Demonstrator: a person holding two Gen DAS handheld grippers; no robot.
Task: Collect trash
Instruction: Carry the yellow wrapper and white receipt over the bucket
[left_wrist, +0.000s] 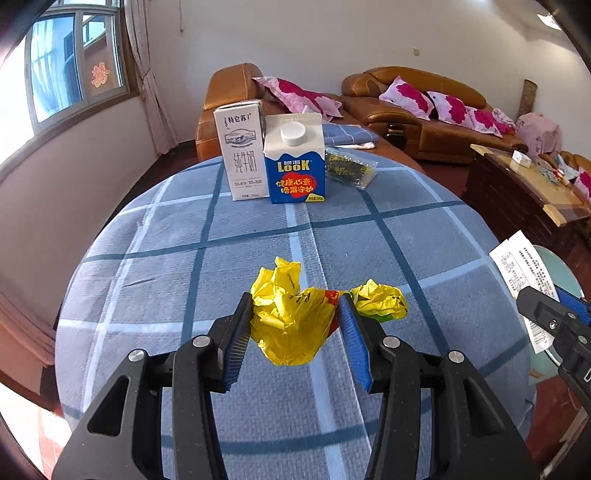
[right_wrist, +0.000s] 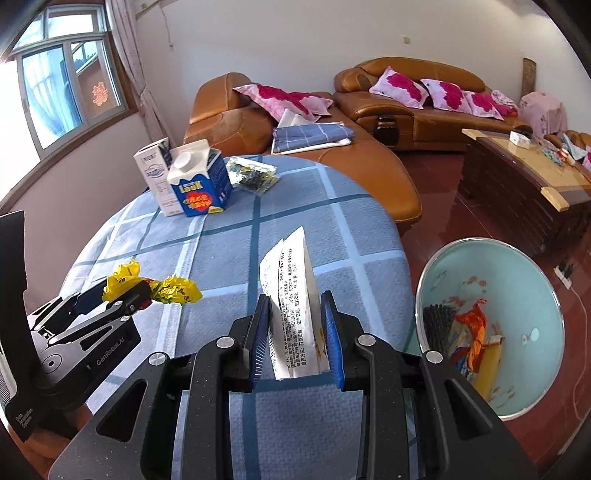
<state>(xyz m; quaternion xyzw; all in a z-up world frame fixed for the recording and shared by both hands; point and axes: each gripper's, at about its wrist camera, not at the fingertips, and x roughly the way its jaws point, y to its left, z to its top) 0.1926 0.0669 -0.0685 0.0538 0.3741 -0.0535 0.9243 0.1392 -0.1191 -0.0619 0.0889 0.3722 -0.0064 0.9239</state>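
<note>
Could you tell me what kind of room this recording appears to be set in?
Most likely a home living room: brown leather sofas with pink floral cushions line the wall, a wooden coffee table stands nearby, and the work happens at a cloth-covered table.

Crumpled yellow wrapper — pinched off the bench; white printed packet held upright, left of the pale-green bin — that bin holds colourful trash.

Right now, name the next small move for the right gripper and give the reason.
Probably carry the right gripper sideways over the teal bin before opening. Its pads are clamped on the white wrapper, which hangs above the table's checked cloth, while the bin stands just beyond the table edge, already holding trash.
</note>
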